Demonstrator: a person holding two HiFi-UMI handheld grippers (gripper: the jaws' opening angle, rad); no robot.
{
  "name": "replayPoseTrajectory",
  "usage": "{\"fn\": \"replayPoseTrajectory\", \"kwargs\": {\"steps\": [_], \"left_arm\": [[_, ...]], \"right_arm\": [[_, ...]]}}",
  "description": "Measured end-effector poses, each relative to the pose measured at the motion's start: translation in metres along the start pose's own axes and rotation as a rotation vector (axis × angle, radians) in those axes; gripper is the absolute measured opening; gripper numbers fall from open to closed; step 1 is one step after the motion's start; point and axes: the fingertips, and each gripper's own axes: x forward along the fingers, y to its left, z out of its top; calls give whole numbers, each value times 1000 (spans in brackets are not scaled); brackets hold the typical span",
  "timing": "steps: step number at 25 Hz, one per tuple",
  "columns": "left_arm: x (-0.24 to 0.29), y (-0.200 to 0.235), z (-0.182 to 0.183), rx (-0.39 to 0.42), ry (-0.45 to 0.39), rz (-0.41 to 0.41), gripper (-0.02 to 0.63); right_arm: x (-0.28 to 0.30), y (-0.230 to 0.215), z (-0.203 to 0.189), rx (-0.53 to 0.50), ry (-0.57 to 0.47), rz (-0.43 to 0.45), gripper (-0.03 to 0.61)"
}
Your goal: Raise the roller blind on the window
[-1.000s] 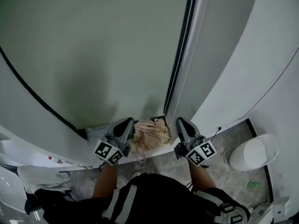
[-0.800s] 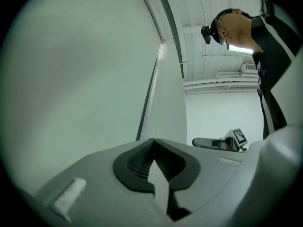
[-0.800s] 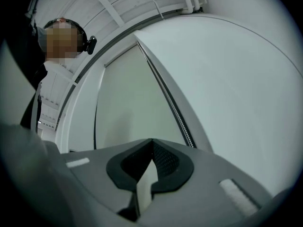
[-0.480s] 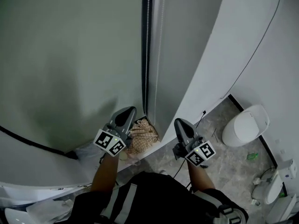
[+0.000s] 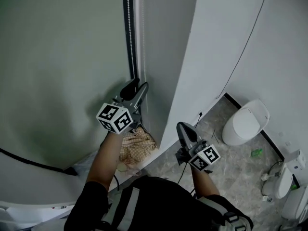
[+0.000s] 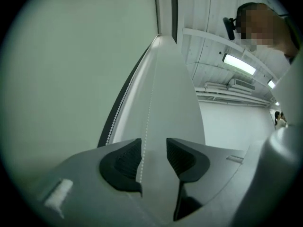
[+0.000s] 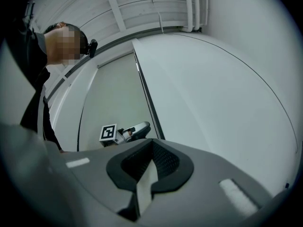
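While the blind hangs lowered over the window as far as the head view shows, no raising is judged to have been done. The left gripper is held up at the blind's right edge, at 11 o'clock from the right gripper, which is low and well apart from it. Seen from the left gripper view, the left gripper has its jaws set at a narrow gap, and one strand of the bead chain runs between them toward 12 o'clock. The strand lies close to the left pad, but no clamp on it is evident. A second strand follows the dark frame edge at 10 o'clock, outside the jaws. Seen from its own view, the right gripper has its jaw tips together with nothing between them. It is pointed up at the wall. Assessment: the approach to the chain is complete. The grasp, the repeated downward pulls and the whole of the blind's travel are outstanding. Which strand raises the blind cannot be told. A cloth lies on the floor at 6 o'clock from the left gripper.
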Motion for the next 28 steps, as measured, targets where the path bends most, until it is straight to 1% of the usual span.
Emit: {"fn": "replayPoseTrajectory", "kwargs": {"steps": [2,6,8,11,13,16,17,19,20,22,25,28], "left_arm": [[13,-1,14,-23,-32,-12,173],[36,-1,36,49,-56,-5,173],[43,3,44,58,-66,-5,173],[48,6,52,23,-113,-11,173],[52,6,56,-14,-155,-24,173],[55,2,60,-44,-193,-40,169],[56,1,61,-51,-199,-38,159],[55,-1,65,-62,-214,-30,77],[54,-1,67,-67,-222,-31,51],[54,-4,69,-75,-232,-40,21],[48,-12,71,-72,-236,-52,18],[29,-20,67,-57,-237,-45,17]], "right_arm": [[-3,1,2,-3,-4,-3,5],[-12,6,8,-21,-9,-17,4],[-15,11,16,-20,-32,-20,5],[-21,14,29,-2,-73,-33,5],[-27,12,31,0,-83,-48,5],[-33,11,32,-4,-91,-61,5],[-35,11,33,-2,-91,-65,5],[-37,12,36,1,-93,-70,4],[-37,12,37,1,-93,-70,5],[-39,10,37,-8,-86,-72,5],[-44,7,33,-42,-59,-73,5],[-41,15,29,-52,-51,-41,5]]}}
